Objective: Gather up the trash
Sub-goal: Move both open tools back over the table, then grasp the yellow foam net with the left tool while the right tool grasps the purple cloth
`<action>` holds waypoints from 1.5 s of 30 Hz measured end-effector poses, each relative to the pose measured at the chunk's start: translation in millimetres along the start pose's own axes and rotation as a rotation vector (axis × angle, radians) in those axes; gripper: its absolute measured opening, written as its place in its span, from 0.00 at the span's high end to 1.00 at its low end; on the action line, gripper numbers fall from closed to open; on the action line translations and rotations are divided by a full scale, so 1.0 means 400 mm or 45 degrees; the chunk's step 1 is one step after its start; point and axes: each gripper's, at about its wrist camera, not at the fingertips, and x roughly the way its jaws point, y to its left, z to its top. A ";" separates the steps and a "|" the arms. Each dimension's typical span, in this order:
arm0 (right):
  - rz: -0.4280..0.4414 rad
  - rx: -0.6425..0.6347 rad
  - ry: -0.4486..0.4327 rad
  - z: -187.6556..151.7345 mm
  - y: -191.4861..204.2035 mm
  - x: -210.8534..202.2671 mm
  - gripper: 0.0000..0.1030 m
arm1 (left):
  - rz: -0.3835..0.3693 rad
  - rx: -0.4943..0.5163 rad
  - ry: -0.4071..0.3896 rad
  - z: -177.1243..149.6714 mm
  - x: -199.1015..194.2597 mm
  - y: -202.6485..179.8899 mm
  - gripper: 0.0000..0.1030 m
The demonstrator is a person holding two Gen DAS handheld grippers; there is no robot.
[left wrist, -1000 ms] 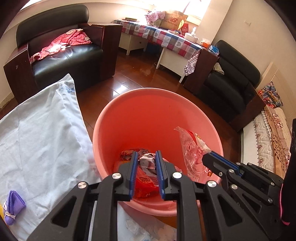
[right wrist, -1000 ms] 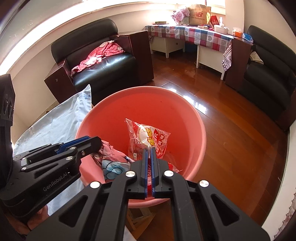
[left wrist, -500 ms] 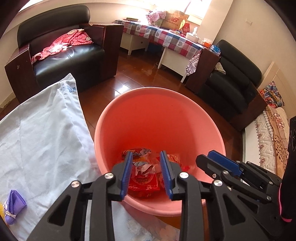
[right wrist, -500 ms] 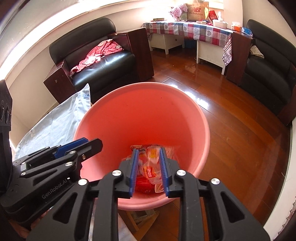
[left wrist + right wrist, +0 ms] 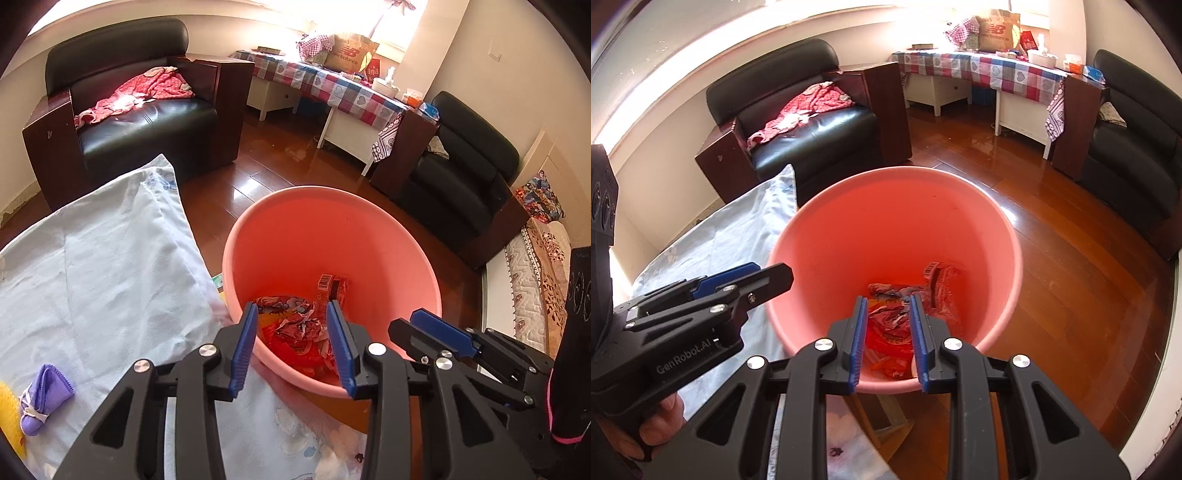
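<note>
Evidently the sheet-covered bed (image 5: 92, 266) serves as the work surface, and the pink bucket (image 5: 369, 221) stands just off its near corner on the wood floor (image 5: 1089, 288), close enough to drop things straight in. Crumpled red wrappers (image 5: 303, 328) lie at the bucket's bottom. Both grippers hang above the rim, the left gripper (image 5: 291, 347) with jaws wide apart and empty, the right gripper (image 5: 888, 339) likewise parted and holding nothing. A small purple pouch (image 5: 44, 391) sits near the bed's left edge, possibly next.
</note>
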 end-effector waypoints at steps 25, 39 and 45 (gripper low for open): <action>0.338 -0.284 0.177 -0.121 0.369 0.031 0.77 | 0.338 -0.206 -0.082 -0.302 -0.360 0.434 0.63; 0.633 -0.474 0.379 -0.161 0.644 0.122 0.77 | 0.470 -0.295 0.001 -0.400 -0.376 0.634 0.63; 0.689 -0.397 0.456 -0.146 0.676 0.184 0.77 | 0.461 -0.203 0.042 -0.385 -0.331 0.636 0.61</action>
